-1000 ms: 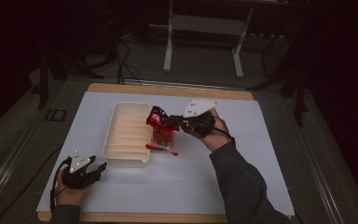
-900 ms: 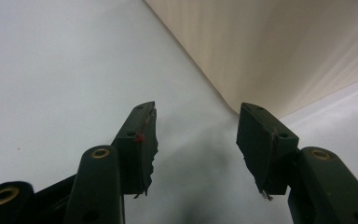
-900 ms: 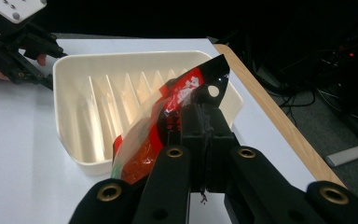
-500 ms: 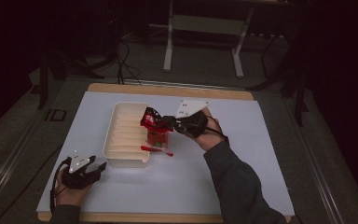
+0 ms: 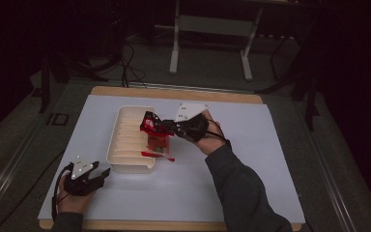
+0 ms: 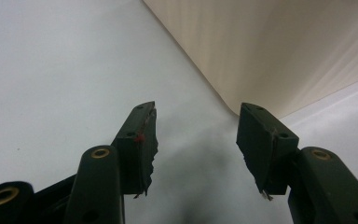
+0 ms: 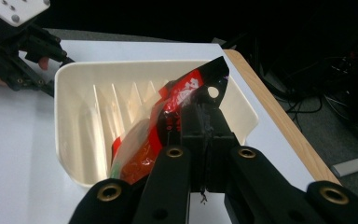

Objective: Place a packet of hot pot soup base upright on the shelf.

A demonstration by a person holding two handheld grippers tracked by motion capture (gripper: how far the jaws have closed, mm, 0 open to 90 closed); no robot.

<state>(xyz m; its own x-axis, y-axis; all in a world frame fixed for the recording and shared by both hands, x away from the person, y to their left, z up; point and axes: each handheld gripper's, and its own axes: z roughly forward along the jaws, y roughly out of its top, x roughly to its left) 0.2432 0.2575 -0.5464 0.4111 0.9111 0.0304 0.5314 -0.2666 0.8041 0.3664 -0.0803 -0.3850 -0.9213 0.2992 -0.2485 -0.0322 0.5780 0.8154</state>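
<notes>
A red snack packet [image 5: 149, 123] with a clear lower part hangs over the right rim of a cream ribbed tray [image 5: 125, 145]. My right gripper [image 5: 163, 126] is shut on the packet's top edge, coming in from the right. In the right gripper view the jaws [image 7: 204, 116] pinch the red packet [image 7: 186, 91], whose lower end dips into the tray [image 7: 81, 135]. My left gripper [image 5: 102, 174] rests open on the table by the tray's front left corner. Nothing lies between its jaws [image 6: 196, 114], and the tray's outer wall [image 6: 270, 46] stands just ahead.
A white mat [image 5: 251, 169] covers the wooden table, with bare room to the right and front of the tray. A metal stand [image 5: 210, 29] and cables lie on the dark floor beyond the far edge.
My right gripper has carried the red packet leftward, from beside the tray's right rim to over it. The left gripper has stayed in place.
</notes>
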